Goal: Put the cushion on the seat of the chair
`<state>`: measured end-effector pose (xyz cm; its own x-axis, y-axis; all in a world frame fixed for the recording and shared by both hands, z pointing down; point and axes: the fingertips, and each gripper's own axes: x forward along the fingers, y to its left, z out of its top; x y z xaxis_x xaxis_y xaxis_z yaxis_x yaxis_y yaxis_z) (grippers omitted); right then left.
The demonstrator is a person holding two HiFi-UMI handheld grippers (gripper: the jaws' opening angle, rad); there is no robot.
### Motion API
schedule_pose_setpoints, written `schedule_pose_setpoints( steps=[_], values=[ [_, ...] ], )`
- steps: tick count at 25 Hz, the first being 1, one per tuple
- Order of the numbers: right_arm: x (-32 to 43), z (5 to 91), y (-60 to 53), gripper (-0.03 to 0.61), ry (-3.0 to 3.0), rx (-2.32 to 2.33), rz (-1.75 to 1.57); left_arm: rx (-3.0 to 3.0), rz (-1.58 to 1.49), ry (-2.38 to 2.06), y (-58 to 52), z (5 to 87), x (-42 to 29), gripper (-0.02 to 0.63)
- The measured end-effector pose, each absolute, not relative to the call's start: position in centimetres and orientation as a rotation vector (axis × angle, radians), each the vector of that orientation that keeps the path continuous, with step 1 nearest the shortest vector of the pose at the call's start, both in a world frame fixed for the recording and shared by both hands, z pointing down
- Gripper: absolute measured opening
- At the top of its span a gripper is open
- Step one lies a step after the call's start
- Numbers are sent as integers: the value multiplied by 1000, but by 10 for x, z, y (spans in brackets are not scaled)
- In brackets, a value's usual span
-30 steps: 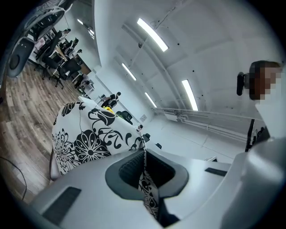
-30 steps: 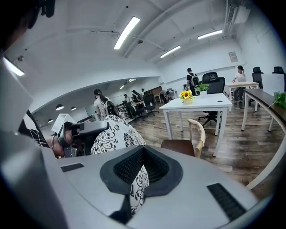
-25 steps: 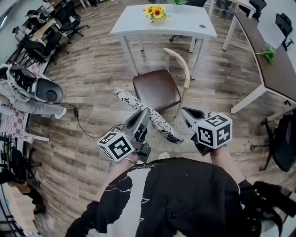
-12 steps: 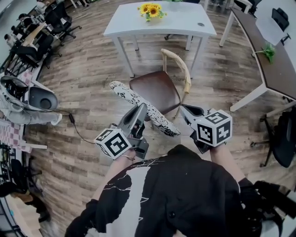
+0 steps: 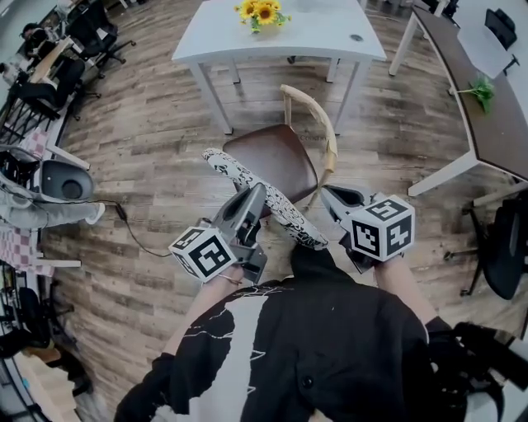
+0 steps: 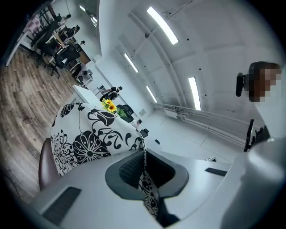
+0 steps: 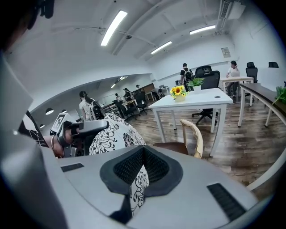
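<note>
The cushion [image 5: 264, 196], white with a black flower print, hangs edge-on between both grippers, over the front edge of the chair's brown seat [image 5: 276, 157]. My left gripper [image 5: 257, 196] is shut on its near left edge; the fabric runs pinched between its pads in the left gripper view [image 6: 144, 156]. My right gripper [image 5: 330, 198] is shut on the cushion's near right corner, where the printed fabric [image 7: 114, 134] sits between the closed pads [image 7: 142, 154]. The chair's curved wooden backrest [image 5: 320, 124] is on the far side of the seat.
A white table [image 5: 322, 37] with sunflowers [image 5: 256, 10] stands just beyond the chair. A long dark desk [image 5: 487, 115] runs along the right. A grey machine [image 5: 62, 181] and a black cable [image 5: 136, 235] lie on the wood floor at left. Office chairs stand at far left.
Both grippers have carried the cushion forward toward the chair. The cushion now overlaps the seat's near edge, and the chair and table sit closer in the head view.
</note>
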<state>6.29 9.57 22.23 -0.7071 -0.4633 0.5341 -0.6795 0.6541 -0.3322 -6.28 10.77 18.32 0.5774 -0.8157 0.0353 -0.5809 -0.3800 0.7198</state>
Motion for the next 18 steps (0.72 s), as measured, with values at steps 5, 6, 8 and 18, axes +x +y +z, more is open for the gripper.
schedule_pose_setpoints(
  steps=[5,6,8,18],
  values=[
    [62,227,59,17,-2474,871,731,2105,-406,-1110,76,189,-59,18],
    [61,228,50,15,-2475,862,730,2098,-404,-1114,69,190,-59,18],
    [60,229,31,17,-2476,850,729,2088,-400,-1123,52,191,-58,18],
    [73,240,-63,17,-2473,817,763,2052,-403,-1183,-41,194,-56,18]
  ],
)
